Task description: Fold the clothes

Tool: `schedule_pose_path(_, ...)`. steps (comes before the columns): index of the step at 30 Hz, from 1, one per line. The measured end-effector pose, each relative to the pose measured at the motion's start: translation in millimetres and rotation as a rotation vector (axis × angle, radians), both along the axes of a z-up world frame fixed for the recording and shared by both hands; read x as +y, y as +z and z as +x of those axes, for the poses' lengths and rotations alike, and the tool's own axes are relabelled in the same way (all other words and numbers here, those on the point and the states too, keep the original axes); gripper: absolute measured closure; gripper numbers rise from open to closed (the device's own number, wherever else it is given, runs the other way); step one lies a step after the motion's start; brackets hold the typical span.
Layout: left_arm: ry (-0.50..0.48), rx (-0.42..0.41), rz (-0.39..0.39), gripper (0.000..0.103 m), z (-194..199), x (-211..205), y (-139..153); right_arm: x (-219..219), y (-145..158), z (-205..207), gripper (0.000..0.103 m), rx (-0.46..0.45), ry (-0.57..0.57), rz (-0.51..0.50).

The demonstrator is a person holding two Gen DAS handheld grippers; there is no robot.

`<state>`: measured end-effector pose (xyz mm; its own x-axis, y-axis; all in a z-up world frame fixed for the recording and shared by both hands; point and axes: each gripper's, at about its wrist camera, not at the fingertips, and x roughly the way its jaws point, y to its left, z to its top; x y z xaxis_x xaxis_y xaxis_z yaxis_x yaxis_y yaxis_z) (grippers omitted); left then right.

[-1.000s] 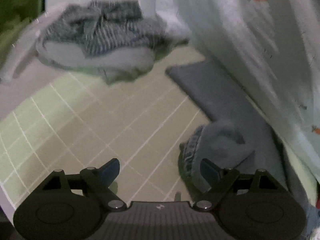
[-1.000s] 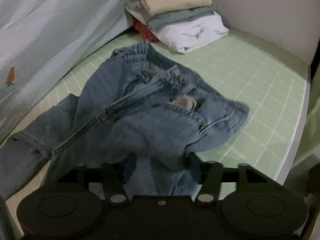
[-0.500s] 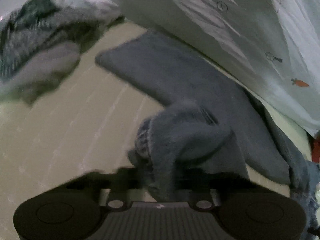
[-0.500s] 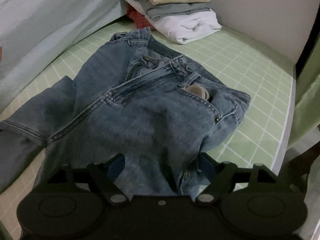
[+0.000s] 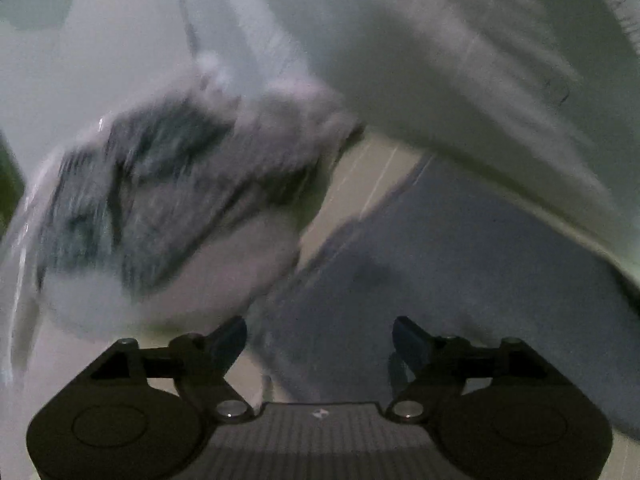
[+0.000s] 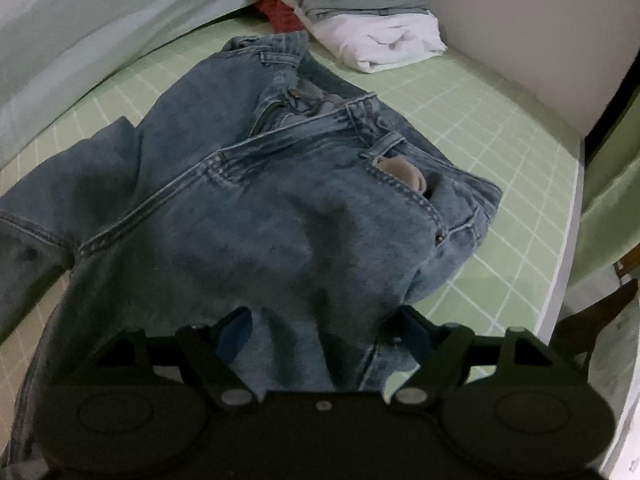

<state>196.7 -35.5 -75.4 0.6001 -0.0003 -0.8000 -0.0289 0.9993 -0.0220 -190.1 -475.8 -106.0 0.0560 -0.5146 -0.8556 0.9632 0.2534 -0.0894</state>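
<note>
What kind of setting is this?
Probably a home laundry-folding station: blue denim jeans spread on a green gridded mat, a stack of folded clothes behind, and a crumpled striped garment.

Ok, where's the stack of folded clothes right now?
Right wrist view, top centre: the stack of folded clothes sits at the far end of the green grid mat, against the wall, just beyond the waistband of the jeans.

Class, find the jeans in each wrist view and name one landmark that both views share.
Left wrist: jeans, a blurred blue leg, lower centre-right, beyond the open fingers.
Right wrist: jeans fill the centre, waistband far, under the open fingers.
Shared landmark: the green grid mat.
</note>
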Motion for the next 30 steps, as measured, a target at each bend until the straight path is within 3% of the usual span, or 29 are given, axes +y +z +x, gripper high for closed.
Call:
schedule_pose_path(6, 0.060, 0.081, -0.053, 0.021, -9.8, 15.5, -20.4, -0.2, -5.3, 7.8, 0.017, 0.037, 0.010, 0.014)
schedule_pose_path(24, 0.050, 0.138, -0.011, 0.025, 12.8, 6.7, -38.8, 2.8, -12.0, 19.0, 0.013, 0.091, 0.030, 0.035)
schedule_pose_path(27, 0.040, 0.117, -0.003, 0.041, 10.0, 5.4, -39.8, 3.8, -11.7, 19.1, 0.013, 0.091, 0.031, 0.035)
schedule_pose_path(29, 0.025, 0.095, -0.004, 0.071, 7.9, 3.9, -38.6, 4.4, -11.6, 19.1, 0.013, 0.092, 0.032, 0.035)
schedule_pose_path(30, 0.019, 0.089, -0.010, 0.080, 7.3, 3.6, -37.8, 4.8, -11.5, 19.2, 0.013, 0.092, 0.033, 0.035)
